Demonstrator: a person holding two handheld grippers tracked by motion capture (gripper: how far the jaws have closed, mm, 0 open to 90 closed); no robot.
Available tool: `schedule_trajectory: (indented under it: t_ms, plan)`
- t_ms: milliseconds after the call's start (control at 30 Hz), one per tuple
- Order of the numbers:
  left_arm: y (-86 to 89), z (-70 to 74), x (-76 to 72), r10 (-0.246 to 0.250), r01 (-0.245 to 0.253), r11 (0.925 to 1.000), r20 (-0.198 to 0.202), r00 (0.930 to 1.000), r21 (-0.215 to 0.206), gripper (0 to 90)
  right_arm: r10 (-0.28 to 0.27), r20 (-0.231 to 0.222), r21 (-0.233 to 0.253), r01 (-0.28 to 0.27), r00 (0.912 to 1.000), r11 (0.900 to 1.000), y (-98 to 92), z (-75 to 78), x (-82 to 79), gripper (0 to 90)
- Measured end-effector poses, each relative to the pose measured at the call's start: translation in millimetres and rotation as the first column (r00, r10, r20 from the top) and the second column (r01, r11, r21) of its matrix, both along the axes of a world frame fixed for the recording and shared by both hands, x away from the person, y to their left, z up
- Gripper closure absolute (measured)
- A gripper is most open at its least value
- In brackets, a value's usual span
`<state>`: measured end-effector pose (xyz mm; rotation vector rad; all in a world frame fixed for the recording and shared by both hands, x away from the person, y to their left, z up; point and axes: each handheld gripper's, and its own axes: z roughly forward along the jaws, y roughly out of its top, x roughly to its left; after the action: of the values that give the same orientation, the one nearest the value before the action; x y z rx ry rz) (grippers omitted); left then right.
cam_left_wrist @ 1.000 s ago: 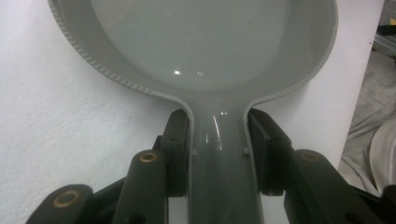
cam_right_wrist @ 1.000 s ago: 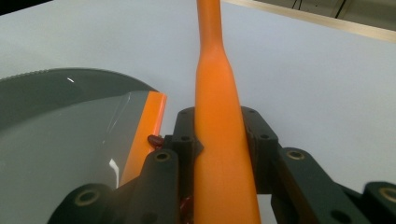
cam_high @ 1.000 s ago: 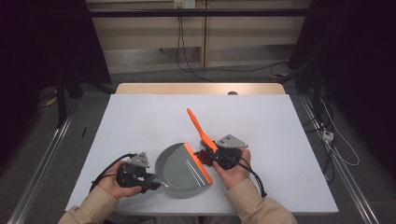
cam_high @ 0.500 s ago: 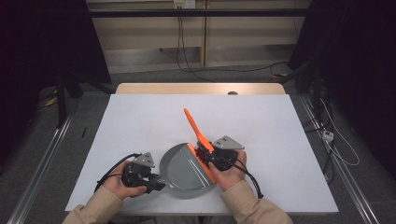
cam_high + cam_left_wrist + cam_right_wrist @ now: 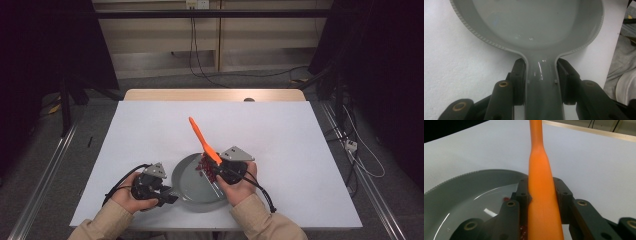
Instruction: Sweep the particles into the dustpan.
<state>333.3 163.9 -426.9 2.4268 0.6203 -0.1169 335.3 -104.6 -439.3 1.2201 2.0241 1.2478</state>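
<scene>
Your left claw (image 5: 540, 82) clamps the grey pan (image 5: 195, 182) handle | right claw (image 5: 541, 195) grips the orange spatula (image 5: 202, 140) — red bits (image 5: 206, 166) in pan

One white table (image 5: 150, 130). One grey pan (image 5: 187, 182) stood on it; its single handle (image 5: 540, 82) was seen in the left gripper view. One orange spatula (image 5: 202, 140). One cluster of small red pieces (image 5: 206, 167) lay in the pan, individual pieces too small to count. Two grippers were present: left gripper (image 5: 167, 196), right gripper (image 5: 220, 172). Two hands, two tan sleeves (image 5: 110, 222).
</scene>
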Motion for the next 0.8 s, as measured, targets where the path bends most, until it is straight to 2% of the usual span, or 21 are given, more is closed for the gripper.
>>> schedule_trajectory:
  t_ms: [133,200,267,333,533,733,800]
  plan:
    - [0.5,-0.5,-0.1,0.007,-0.007,1.0,-0.001,1.0,-0.003,62.7,0.031,-0.005,0.042,-0.031,0.9995,0.999,3.3,5.9,-1.9,71.4]
    - [1.2,-0.7,-0.1,0.016,-0.016,0.9998,-0.004,0.9999,-0.01,62.7,0.042,0.012,0.03,-0.042,0.9991,0.999,5.8,9.1,-3.2,71.3]
    - [2.4,-0.9,0.8,0.013,-0.013,0.9999,-0.005,0.9999,-0.004,62.7,0.059,0.005,0.09,-0.059,0.9982,0.994,3.5,11.3,-0.6,71.3]
    - [2.2,-0.7,0.6,0.021,-0.021,0.9998,-0.005,0.9998,-0.007,62.7,0.047,0.01,0.109,-0.048,0.9988,0.993,-0.8,15.2,2.3,71.3]
    - [3.4,-0.4,1.3,0.018,-0.018,0.9998,-0.003,0.9998,-0.001,62.7,-0.003,0.028,0.09,0.0,0.9996,0.996,-19.4,20.5,12.4,71.3]
    - [2.5,-0.7,0.6,0.033,-0.033,0.9994,-0.009,0.9994,-0.009,62.7,-0.052,0.034,0.024,0.051,0.9981,0.998,-35.4,10.8,20.9,71.3]
    - [2.5,-0.6,1.3,0.026,-0.026,0.9996,-0.006,0.9996,-0.005,62.7,-0.066,0.039,-0.016,0.067,0.997,0.998,-38.9,4.2,23.0,71.3]
